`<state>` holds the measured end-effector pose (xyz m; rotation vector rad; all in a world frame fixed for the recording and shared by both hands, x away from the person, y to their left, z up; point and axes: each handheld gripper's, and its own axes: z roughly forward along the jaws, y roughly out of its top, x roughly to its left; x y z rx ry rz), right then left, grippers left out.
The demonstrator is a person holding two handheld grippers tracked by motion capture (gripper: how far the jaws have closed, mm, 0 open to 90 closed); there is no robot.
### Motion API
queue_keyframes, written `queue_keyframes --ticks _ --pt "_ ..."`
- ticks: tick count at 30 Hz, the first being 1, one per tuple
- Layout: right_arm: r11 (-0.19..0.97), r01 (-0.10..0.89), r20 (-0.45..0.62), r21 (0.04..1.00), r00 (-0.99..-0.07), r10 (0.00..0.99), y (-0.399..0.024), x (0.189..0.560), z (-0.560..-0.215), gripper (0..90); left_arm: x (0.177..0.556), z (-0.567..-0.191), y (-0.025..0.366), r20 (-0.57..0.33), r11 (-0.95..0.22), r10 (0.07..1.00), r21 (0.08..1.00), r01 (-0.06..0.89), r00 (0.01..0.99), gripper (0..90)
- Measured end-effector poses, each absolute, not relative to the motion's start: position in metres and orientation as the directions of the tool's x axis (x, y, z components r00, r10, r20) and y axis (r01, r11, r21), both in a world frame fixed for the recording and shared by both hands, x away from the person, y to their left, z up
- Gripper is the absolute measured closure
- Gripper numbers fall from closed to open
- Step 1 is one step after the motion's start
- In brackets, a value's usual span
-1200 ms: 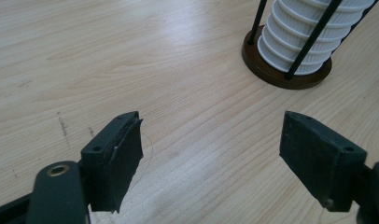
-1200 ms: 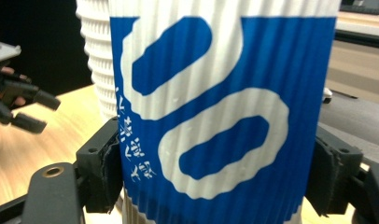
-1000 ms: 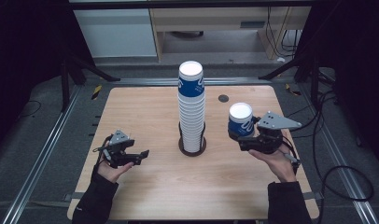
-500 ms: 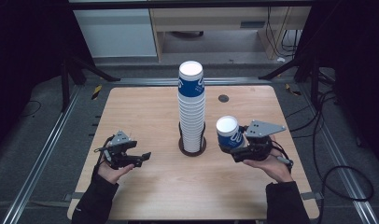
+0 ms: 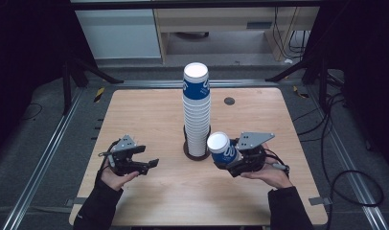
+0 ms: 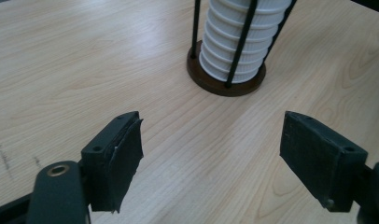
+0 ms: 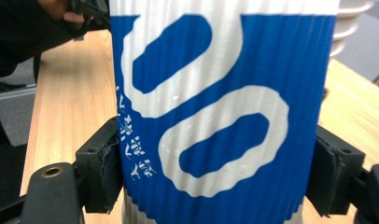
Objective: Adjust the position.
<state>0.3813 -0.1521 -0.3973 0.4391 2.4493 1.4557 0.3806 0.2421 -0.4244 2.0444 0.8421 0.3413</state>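
The cup stack (image 5: 197,115) blocks mid-table; bare table (image 5: 149,110) lies either side.

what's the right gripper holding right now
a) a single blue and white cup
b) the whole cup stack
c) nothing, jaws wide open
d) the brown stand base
a: in the right gripper view both black pads press on the sides of one blue and white cup, and the high view shows the right gripper holding it tilted, beside the cup stack.
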Motion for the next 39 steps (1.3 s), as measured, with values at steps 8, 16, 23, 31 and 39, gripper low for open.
queue_keyframes --ticks 8,16,23,31,39 --pt "0.492 0.127 -0.048 0.862 -0.943 0.328 -0.134 0.382 -0.409 20.6 0.371 -0.413 0.227 -0.077 -0.398 0.617 0.828 0.395 0.783 19.8" --pt "0.516 0.121 -0.036 0.848 -0.958 0.284 -0.119 0.382 -0.416 20.6 0.364 -0.407 0.213 -0.093 -0.401 0.562 0.839 0.369 0.822 19.6" --pt "0.532 0.111 -0.031 0.839 -0.967 0.251 -0.107 0.383 -0.421 20.6 0.362 -0.407 0.199 -0.103 -0.412 0.521 0.839 0.355 0.847 19.2" --pt "0.545 0.104 -0.028 0.832 -0.973 0.228 -0.097 0.384 -0.426 20.6 0.361 -0.407 0.189 -0.125 -0.407 0.485 0.844 0.35 0.865 19.2" --pt "0.557 0.086 -0.034 0.826 -0.979 0.201 -0.085 0.384 -0.431 20.6 0.359 -0.406 0.175 -0.137 -0.411 0.447 0.846 0.339 0.884 18.5"
